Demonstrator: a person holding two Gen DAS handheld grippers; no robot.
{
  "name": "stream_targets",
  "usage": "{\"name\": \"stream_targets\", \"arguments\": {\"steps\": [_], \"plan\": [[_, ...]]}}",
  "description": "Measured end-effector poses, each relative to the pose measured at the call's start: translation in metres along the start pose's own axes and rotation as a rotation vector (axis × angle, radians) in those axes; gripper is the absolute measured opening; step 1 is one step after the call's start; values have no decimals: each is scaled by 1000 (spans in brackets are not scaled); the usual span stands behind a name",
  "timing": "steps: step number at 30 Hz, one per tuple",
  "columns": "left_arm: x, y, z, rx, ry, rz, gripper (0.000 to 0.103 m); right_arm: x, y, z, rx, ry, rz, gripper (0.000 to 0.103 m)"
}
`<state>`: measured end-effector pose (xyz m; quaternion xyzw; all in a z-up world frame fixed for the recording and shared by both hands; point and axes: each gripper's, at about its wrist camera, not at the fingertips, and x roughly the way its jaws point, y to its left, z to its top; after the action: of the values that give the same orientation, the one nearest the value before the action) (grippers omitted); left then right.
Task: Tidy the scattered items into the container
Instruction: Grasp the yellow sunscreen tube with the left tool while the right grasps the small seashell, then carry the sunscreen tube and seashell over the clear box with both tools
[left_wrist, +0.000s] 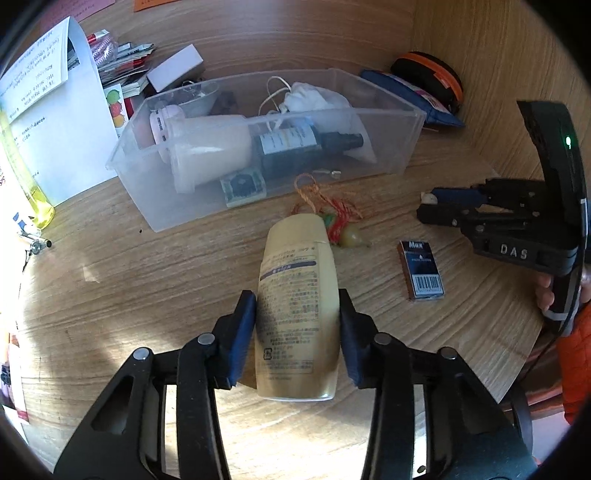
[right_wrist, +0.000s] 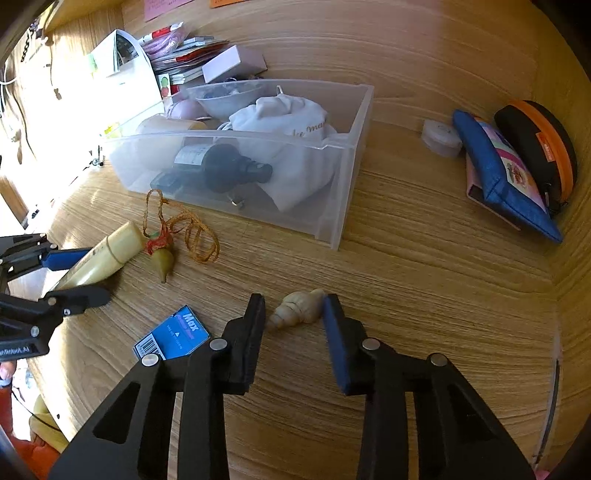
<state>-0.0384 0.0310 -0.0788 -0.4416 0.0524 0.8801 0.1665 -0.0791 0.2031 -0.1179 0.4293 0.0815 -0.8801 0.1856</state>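
Note:
My left gripper (left_wrist: 297, 306) is shut on a cream yellow tube (left_wrist: 299, 299), held just above the wooden table; it also shows in the right wrist view (right_wrist: 107, 254). My right gripper (right_wrist: 293, 308) has its jaws around a pale seashell (right_wrist: 295, 308) lying on the table, fingers at its two ends; I cannot tell whether they press it. The clear plastic container (left_wrist: 388, 144) holds a dark bottle (left_wrist: 295, 147), a white bottle, a white pouch and small items. A pendant on an orange cord (left_wrist: 332, 218) and a blue Max box (left_wrist: 423, 271) lie on the table.
Blue pouch (right_wrist: 506, 184), black-and-orange case (right_wrist: 535, 147) and a small round white case (right_wrist: 441, 138) sit at the right by the wooden wall. Papers, a white box (left_wrist: 175, 72) and packets are stacked behind the container. A yellow bottle (left_wrist: 33, 188) stands left.

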Motion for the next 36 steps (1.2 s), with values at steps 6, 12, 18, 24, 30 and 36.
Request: {"name": "stream_targets", "arguments": {"steps": [6,12,18,24,30,36], "plan": [[7,5,13,6,15,11,40,0,-1,2,-6,3,14,29],[6,26,22,-65,9,-39,34,-1,-7,4,21,0,55,28],[9,50,29,-132,23,-24,26,-1,-16,9,49,6,104,12],[27,43,33,-95,59,13,26,7,-14,13,15,12,90,12],[40,25,44,-7,58,89,26,10,-7,17,-36,17,55,12],[43,20,47,-7,45,91,26,18,-2,28,-60,32,27,12]]}}
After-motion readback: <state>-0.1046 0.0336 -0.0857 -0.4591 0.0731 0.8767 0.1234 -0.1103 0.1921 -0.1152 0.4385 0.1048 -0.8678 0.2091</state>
